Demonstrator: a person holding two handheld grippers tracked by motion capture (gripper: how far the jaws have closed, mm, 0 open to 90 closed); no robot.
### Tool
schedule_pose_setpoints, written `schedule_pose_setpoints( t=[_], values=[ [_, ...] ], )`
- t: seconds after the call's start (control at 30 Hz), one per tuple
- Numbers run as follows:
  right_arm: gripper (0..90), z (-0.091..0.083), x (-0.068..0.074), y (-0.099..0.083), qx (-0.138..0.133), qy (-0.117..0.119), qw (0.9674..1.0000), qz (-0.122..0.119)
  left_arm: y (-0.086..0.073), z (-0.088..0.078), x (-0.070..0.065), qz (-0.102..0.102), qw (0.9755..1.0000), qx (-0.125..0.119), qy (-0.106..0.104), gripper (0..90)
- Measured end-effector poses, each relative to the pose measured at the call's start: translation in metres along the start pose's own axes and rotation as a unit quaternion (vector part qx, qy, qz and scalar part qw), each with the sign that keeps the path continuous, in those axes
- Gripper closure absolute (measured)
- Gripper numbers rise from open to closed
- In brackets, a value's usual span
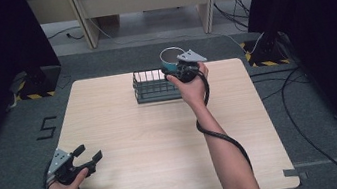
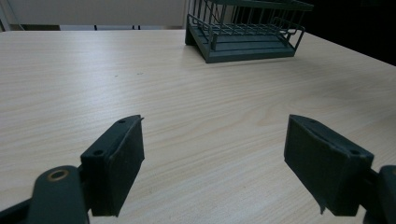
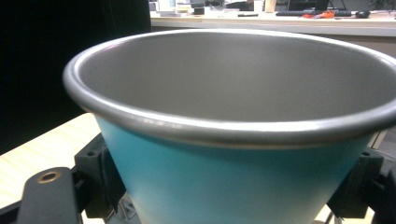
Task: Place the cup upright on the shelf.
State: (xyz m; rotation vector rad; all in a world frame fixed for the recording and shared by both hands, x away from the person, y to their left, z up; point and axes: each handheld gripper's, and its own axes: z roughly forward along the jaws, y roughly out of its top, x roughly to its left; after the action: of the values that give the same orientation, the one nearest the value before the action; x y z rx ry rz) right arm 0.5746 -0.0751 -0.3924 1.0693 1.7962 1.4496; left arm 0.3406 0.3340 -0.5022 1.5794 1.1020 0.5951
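- Cup (image 1: pixel 171 56), teal outside and grey metal inside, sits clamped in the right gripper (image 1: pixel 181 72), lifted above the far right end of the wire basket (image 1: pixel 151 90).
- Right gripper view: both black jaws press on opposite sides of the cup (image 3: pixel 233 154) wall, cup upright, mouth open to the top, nothing inside as far as I can tell.
- Basket stands on the table (image 1: pixel 164 145) at the far edge, roughly central; it looks empty from the high view.
- Left gripper (image 1: pixel 84 157) rests low, well apart from the basket at the table's near left corner, jaws spread wide with nothing between them.
- Left gripper view: basket (image 2: pixel 247 32) far ahead, bare table (image 2: pixel 196 107) between the parted jaws.
- Step, as I judge it: carrying the cup, either into the basket or just lifted out; cannot tell which from this moment.
- Next move, if placing: shift the cup over the basket's middle, lower it straight between the wires, keep it upright, then part the jaws.
- Risk: cup rim or base catching the basket's top wire.
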Motion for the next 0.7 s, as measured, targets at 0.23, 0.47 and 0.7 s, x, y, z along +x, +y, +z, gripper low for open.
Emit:
schedule_pose_setpoints(
  t=[0.23, 0.47, 0.7],
  values=[
    [17.7, 0.015, -0.001, -0.002, 0.006, -0.003, 0.9999, 0.010, 0.000, 0.000, 0.000, -0.001, 1.0000, 0.000, -0.001, 19.5],
    [17.7, 0.024, -0.002, 0.005, 0.002, -0.005, 0.9999, 0.010, 0.000, 0.000, 0.000, -0.001, 1.0000, 0.000, -0.001, 19.5],
    [17.7, 0.032, -0.003, 0.011, 0.004, -0.009, 0.9999, 0.009, 0.000, 0.000, 0.001, -0.002, 1.0000, 0.000, -0.002, 19.5]
  ],
)
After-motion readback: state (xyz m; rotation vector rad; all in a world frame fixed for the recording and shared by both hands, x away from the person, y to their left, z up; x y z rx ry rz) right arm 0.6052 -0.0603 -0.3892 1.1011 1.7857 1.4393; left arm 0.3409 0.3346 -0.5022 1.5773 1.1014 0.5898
